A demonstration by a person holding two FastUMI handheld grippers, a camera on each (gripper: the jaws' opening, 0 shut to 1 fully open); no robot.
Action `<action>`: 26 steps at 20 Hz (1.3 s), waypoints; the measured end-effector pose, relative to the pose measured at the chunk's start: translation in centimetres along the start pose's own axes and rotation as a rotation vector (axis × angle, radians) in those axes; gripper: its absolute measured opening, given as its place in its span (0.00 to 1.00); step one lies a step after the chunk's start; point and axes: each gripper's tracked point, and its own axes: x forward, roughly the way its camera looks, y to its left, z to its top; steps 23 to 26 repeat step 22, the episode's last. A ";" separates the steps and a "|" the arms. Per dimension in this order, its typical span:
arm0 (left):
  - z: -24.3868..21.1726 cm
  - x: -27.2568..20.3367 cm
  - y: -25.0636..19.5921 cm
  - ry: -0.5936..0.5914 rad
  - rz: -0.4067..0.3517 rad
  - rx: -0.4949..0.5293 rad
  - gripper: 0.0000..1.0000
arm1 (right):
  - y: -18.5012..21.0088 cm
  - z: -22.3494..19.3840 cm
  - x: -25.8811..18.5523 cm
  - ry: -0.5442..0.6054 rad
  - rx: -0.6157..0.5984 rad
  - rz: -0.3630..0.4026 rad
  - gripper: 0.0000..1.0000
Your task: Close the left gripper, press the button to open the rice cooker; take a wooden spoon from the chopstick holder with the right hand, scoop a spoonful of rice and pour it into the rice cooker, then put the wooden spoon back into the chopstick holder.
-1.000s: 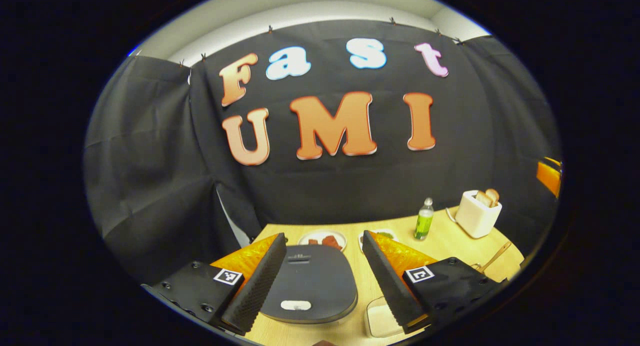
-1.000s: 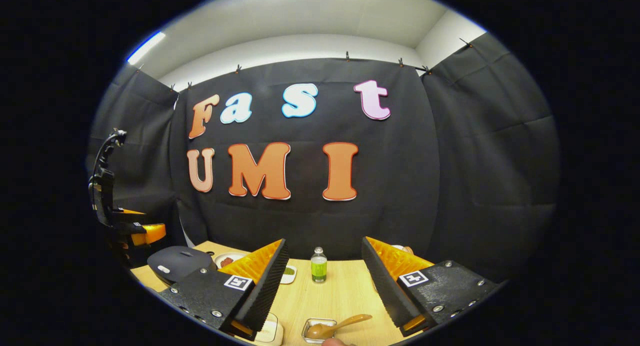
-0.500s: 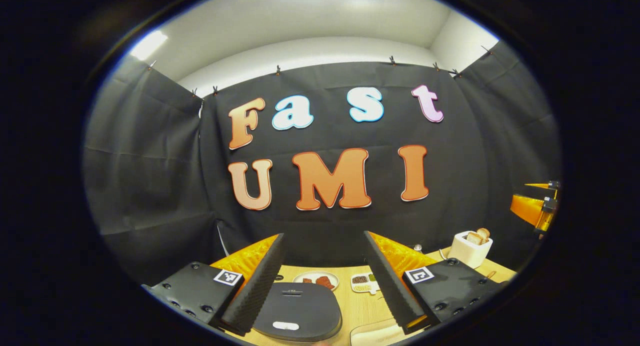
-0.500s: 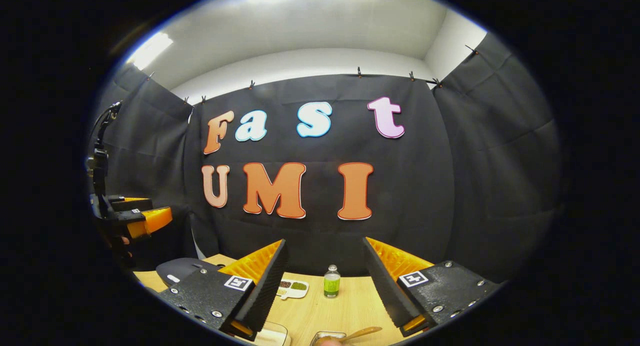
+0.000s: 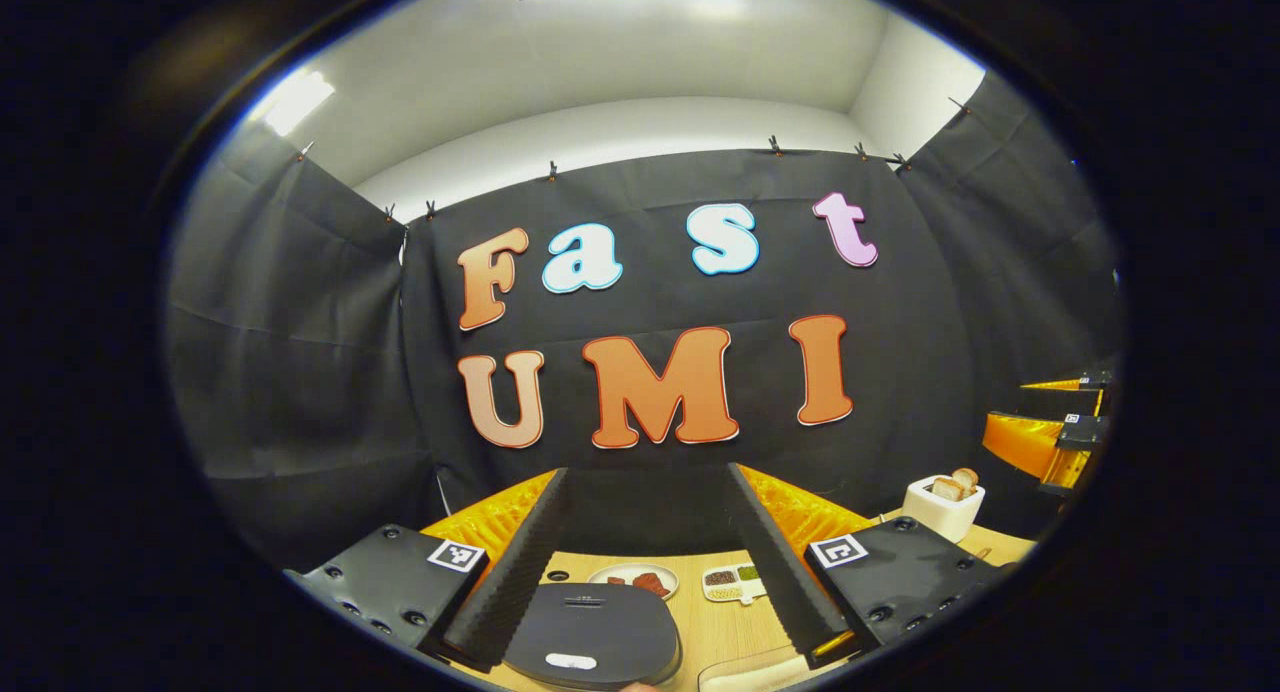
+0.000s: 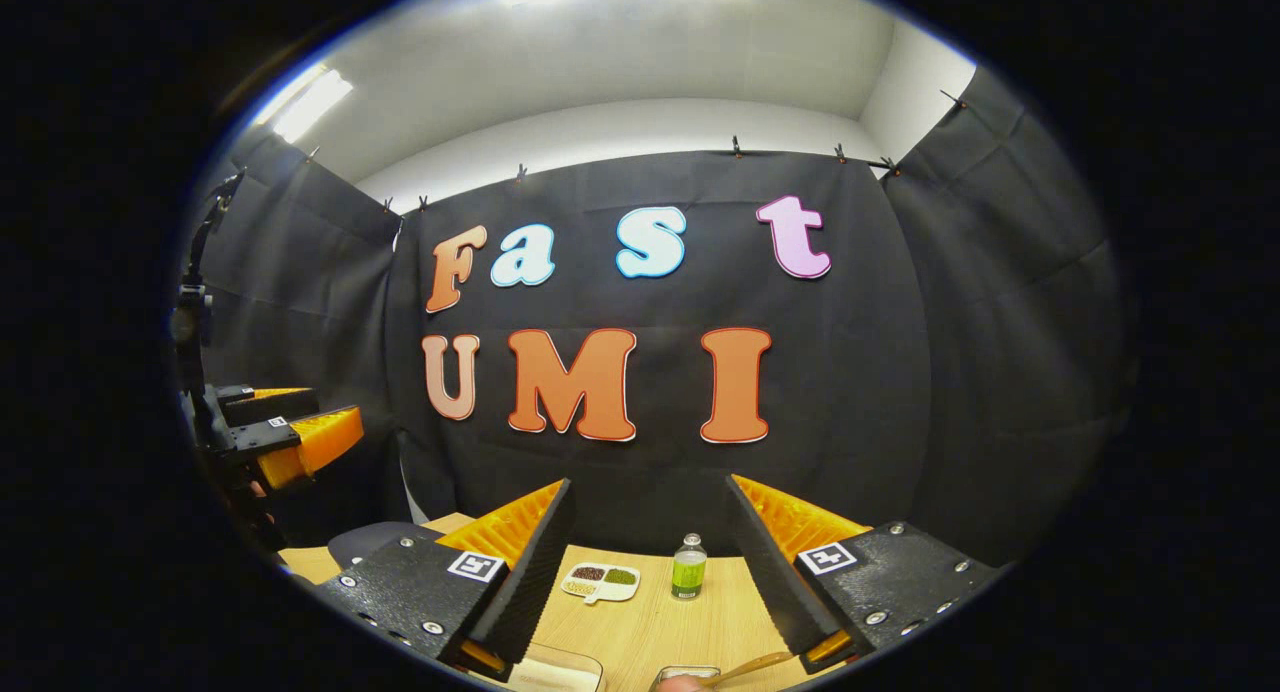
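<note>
My left gripper (image 5: 647,477) is open and held above the table, with nothing between its fingers. Below it, between the fingers, lies the dark grey rice cooker (image 5: 592,634), lid down, its pale button (image 5: 572,661) at the near edge. My right gripper (image 6: 650,484) is also open and holds nothing. The wooden spoon (image 6: 748,664) rests with its bowl in a small clear holder (image 6: 684,675) at the lower edge of the right gripper view. Off to the left there, the left gripper (image 6: 300,434) hangs above the rice cooker (image 6: 362,544).
On the wooden table (image 6: 650,622) stand a green bottle (image 6: 688,567) and a divided dish of beans (image 6: 600,581). A clear container (image 6: 556,669) sits near the front. A plate of red food (image 5: 632,578) and a white toaster (image 5: 942,505) lie further back.
Both grippers have risen and tipped upward, so the table and its objects have sunk toward the bottom of both views. Both stay open.
</note>
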 end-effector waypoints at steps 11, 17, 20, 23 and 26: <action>0.6 0.1 0.7 -0.014 -0.011 0.025 1.00 | 1.7 0.2 0.5 -0.003 0.021 0.035 0.92; 0.2 -0.1 -0.1 0.000 -0.027 0.039 0.97 | 1.3 -0.1 0.5 0.000 0.021 0.033 0.92; -0.3 -0.2 -0.2 0.017 -0.013 0.056 0.97 | 0.9 -0.2 0.2 0.004 0.022 0.043 0.92; -0.2 -0.7 -0.4 0.018 -0.007 0.064 1.00 | 0.9 -0.5 0.3 0.015 0.021 0.050 0.92; -0.2 -0.7 -0.4 0.018 -0.007 0.064 1.00 | 0.9 -0.5 0.3 0.015 0.021 0.050 0.92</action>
